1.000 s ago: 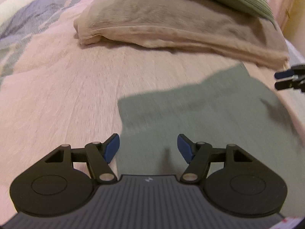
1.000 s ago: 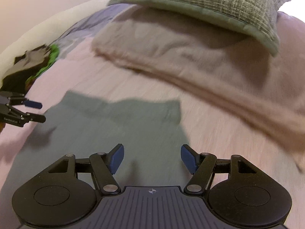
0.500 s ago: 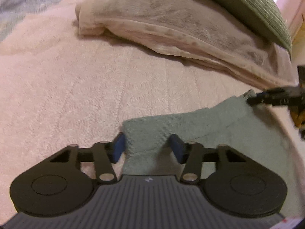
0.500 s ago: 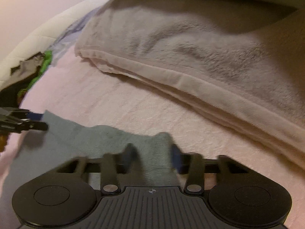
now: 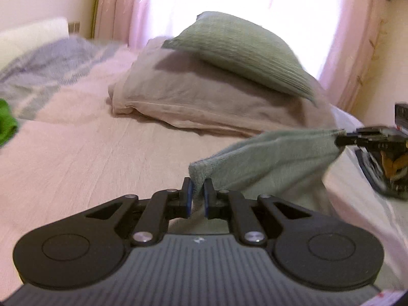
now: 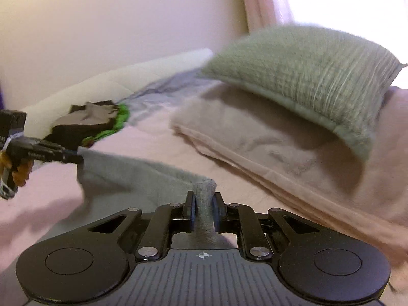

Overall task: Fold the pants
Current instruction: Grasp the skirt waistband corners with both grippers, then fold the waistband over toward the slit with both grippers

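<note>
Grey-green pants (image 5: 275, 160) hang stretched above the pink bed, held at two corners. My left gripper (image 5: 197, 195) pinches the left corner, its jaws still closing on the cloth. In the right wrist view the pants (image 6: 132, 176) run from my right gripper (image 6: 204, 205), which squeezes a bunched corner with its jaws closing, over to the left gripper (image 6: 74, 158) at the far left. The right gripper (image 5: 341, 137) shows at the right edge of the left wrist view, clamped on the other corner.
A beige pillow (image 5: 204, 102) with a green ribbed cushion (image 5: 244, 51) on top lies at the head of the bed. A dark and bright-green pile of clothes (image 6: 91, 125) sits at the left. A pink curtain (image 5: 114, 7) and a bright window stand behind.
Both grippers came down onto the far corners of the flat pants, closed on them, and lifted the edge off the bed. The view tilted up toward the window.
</note>
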The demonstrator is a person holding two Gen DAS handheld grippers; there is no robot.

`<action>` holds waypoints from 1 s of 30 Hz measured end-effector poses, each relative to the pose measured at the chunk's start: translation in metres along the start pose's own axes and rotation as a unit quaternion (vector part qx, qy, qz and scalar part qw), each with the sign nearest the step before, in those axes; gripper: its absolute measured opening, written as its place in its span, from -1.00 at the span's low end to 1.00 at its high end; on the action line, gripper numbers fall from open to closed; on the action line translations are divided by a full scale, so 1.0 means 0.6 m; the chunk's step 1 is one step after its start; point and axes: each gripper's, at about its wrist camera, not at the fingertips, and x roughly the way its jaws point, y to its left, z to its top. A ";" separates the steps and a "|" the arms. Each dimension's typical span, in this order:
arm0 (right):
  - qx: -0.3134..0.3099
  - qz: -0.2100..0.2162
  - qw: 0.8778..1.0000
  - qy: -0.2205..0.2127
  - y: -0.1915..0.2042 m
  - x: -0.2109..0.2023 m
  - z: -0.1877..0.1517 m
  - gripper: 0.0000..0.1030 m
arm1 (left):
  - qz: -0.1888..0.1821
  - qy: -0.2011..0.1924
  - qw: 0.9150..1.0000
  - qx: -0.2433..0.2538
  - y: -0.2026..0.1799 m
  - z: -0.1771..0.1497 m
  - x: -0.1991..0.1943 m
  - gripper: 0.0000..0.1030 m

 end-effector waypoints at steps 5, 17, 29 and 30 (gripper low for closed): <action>-0.069 -0.014 0.993 0.096 0.114 -0.105 -0.122 -0.75 | 0.004 0.074 0.997 -0.006 -0.090 -0.154 -0.113 -0.81; 0.316 -0.043 0.933 0.165 0.109 -0.148 -0.293 -0.01 | 0.035 0.117 0.964 -0.235 -0.088 -0.273 -0.153 -0.16; 0.458 -0.004 0.877 0.145 0.029 -0.050 -0.324 -0.56 | 0.015 0.156 0.920 -0.359 -0.042 -0.297 -0.065 -0.81; 0.450 -0.003 0.880 0.151 0.029 -0.049 -0.319 -0.61 | 0.016 0.159 0.923 -0.350 -0.041 -0.295 -0.066 -0.86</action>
